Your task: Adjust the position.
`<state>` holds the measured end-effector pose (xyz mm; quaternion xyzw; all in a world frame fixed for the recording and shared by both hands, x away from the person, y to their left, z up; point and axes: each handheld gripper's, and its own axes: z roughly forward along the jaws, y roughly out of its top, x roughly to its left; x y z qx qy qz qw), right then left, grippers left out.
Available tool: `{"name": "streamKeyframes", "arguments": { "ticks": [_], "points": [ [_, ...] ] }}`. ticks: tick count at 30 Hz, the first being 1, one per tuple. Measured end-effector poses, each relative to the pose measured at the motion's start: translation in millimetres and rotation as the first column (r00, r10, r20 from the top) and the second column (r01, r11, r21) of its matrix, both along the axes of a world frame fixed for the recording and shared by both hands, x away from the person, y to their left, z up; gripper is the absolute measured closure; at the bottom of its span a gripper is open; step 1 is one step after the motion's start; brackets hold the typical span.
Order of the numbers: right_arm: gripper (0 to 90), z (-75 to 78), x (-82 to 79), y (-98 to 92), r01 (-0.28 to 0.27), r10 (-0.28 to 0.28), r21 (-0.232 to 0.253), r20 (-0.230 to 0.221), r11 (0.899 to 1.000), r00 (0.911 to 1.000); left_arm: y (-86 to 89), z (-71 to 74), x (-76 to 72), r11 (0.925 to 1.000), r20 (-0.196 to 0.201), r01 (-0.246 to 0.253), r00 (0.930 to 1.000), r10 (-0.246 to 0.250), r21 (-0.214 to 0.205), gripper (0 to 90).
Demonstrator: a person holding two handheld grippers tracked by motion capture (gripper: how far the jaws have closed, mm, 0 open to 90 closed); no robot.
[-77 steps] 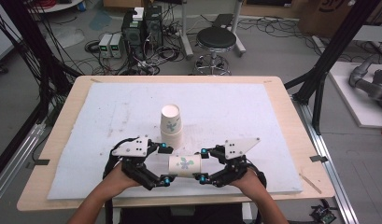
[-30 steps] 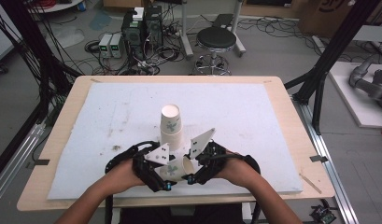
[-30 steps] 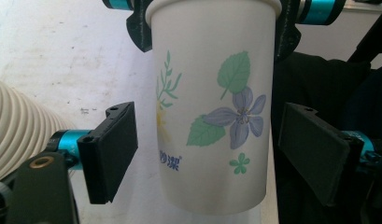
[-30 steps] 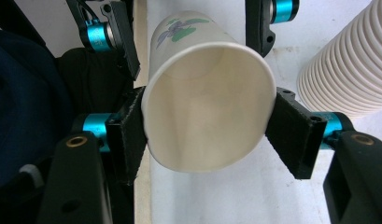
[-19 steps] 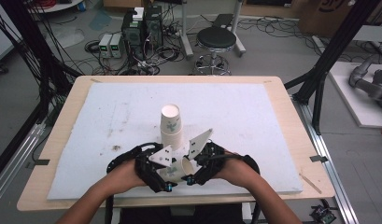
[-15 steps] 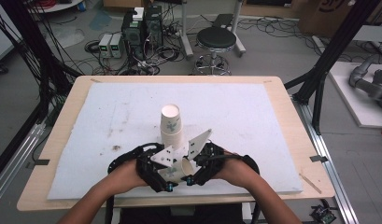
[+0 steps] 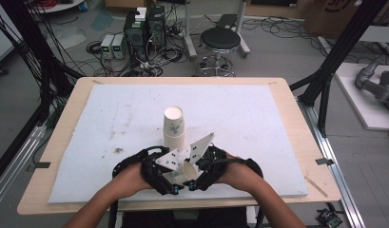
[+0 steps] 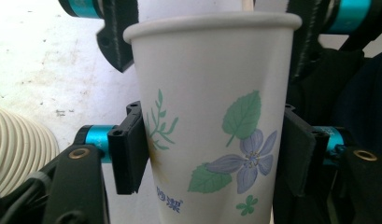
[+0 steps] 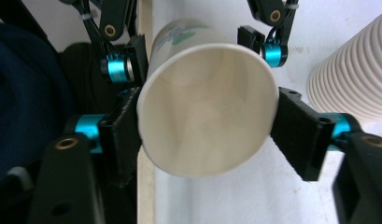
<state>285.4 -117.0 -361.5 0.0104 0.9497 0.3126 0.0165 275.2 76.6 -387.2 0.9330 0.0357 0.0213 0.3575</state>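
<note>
Fig.: hand-over of a paper cup (image 7: 186, 172) between two hand-held grippers, near edge of the white pad (image 7: 277, 114), at 6 o'clock from the upside-down stack of cups (image 7: 174, 127).

Step in hand: passing the cup from one gripper to the other. Left gripper (image 8: 212, 154) has just been closing; its pads press the flowered cup wall at both sides, i.e. grasping the cup. Right gripper (image 9: 209, 133) has just been opening; in the right gripper view its pads stand at 9 and 3 o'clock of the cup's open mouth, the rim between them, grip prob. slackened; contact can't be told for sure.

Next move, as judged: right gripper lets go fully and backs off; left carries the cup toward the stack at 12 o'clock w/o crushing the thin wall.

Room: table's front edge (image 7: 135, 207) lies just behind the hands, so little space at 6 o'clock. Pad is bare at 9, 3 and beyond the stack; stack itself is close, a knock-over risk.
</note>
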Motion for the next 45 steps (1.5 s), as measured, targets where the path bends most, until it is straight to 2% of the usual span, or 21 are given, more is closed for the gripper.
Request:
{"name": "streamKeyframes", "arguments": {
  "ticks": [5,8,10,14,18,19,21,24,28,32,34,36,38,40,41,42,43,45],
  "points": [
    [21.6,1.8,1.1,-8.2,0.048,-0.046,0.100,-0.017,0.994,0.9988,4.4,-3.3,0.4,0.9990,-0.013,-0.016,0.9998,0.016,-0.041,33.3],
    [21.6,4.9,2.3,-17.3,0.073,-0.067,0.172,-0.041,0.982,0.9969,10.2,-7.1,1.8,0.9961,-0.025,-0.038,0.9991,0.036,-0.080,32.9],
    [21.6,6.7,2.6,-24.4,0.094,-0.086,0.211,-0.046,0.973,0.9953,15.4,-9.4,2.6,0.9909,-0.027,-0.061,0.9979,0.059,-0.120,32.7],
    [21.6,7.9,2.6,-39.8,0.139,-0.133,0.254,-0.043,0.957,0.9902,26.3,-13.0,2.5,0.9733,-0.023,-0.117,0.9931,0.115,-0.197,32.2],
    [21.6,4.8,2.2,-56.6,0.196,-0.191,0.294,-0.044,0.935,0.9805,39.3,-15.8,2.4,0.9478,-0.018,-0.169,0.9852,0.171,-0.270,31.8],
    [21.6,3.9,1.7,-59.4,0.207,-0.202,0.302,-0.047,0.931,0.9782,42.3,-17.0,2.1,0.9362,-0.025,-0.187,0.9818,0.188,-0.298,31.8],
    [21.7,1.2,1.6,-67.1,0.232,-0.230,0.323,-0.045,0.918,0.9722,49.9,-18.5,2.0,0.9180,-0.026,-0.213,0.9759,0.217,-0.335,31.7],
    [21.7,-4.0,1.1,-79.4,0.273,-0.273,0.349,-0.051,0.896,0.9606,60.7,-21.3,1.0,0.8814,-0.028,-0.251,0.9648,0.261,-0.400,31.4],
    [21.7,-12.5,0.0,-95.5,0.325,-0.324,0.375,-0.068,0.868,0.9436,71.4,-25.3,-0.4,0.8503,-0.020,-0.279,0.9530,0.302,-0.446,31.4],
    [21.7,-20.4,-1.4,-106.4,0.358,-0.363,0.392,-0.066,0.847,0.9295,81.2,-28.6,-2.1,0.8227,-0.006,-0.295,0.9424,0.334,-0.486,31.5],
    [21.7,-23.4,-1.7,-110.5,0.374,-0.383,0.397,-0.059,0.838,0.9219,86.8,-30.2,-2.6,0.8089,-0.004,-0.305,0.9363,0.351,-0.502,31.4],
    [21.8,-26.1,-1.7,-115.1,0.386,-0.399,0.394,-0.052,0.834,0.9156,93.7,-31.4,-2.4,0.8000,0.000,-0.316,0.9301,0.367,-0.510,31.5],
    [21.8,-28.9,-2.6,-120.2,0.402,-0.419,0.394,-0.045,0.827,0.9068,100.5,-31.5,-2.3,0.7847,-0.001,-0.325,0.9239,0.383,-0.528,31.8],
    [21.8,-31.1,-3.3,-124.5,0.414,-0.435,0.395,-0.039,0.820,0.8995,109.3,-31.1,-2.3,0.7610,-0.001,-0.339,0.9137,0.406,-0.553,32.0],
    [21.8,-32.2,-3.8,-127.1,0.425,-0.446,0.398,-0.042,0.813,0.8940,115.1,-30.9,-2.1,0.7427,-0.002,-0.352,0.9046,0.426,-0.570,32.1],
    [21.8,-33.7,-4.0,-130.4,0.432,-0.455,0.405,-0.044,0.806,0.8895,118.5,-30.8,-1.9,0.7299,-0.004,-0.361,0.8976,0.441,-0.580,32.1],
    [21.8,-34.5,-3.9,-132.4,0.437,-0.460,0.408,-0.043,0.802,0.8866,123.3,-30.7,-1.8,0.7124,-0.004,-0.371,0.8883,0.459,-0.596,32.2],
    [21.8,-36.0,-4.3,-137.5,0.461,-0.490,0.413,-0.041,0.785,0.8710,132.4,-30.8,-1.8,0.6768,-0.002,-0.383,0.8709,0.491,-0.628,32.3]
  ]
}}
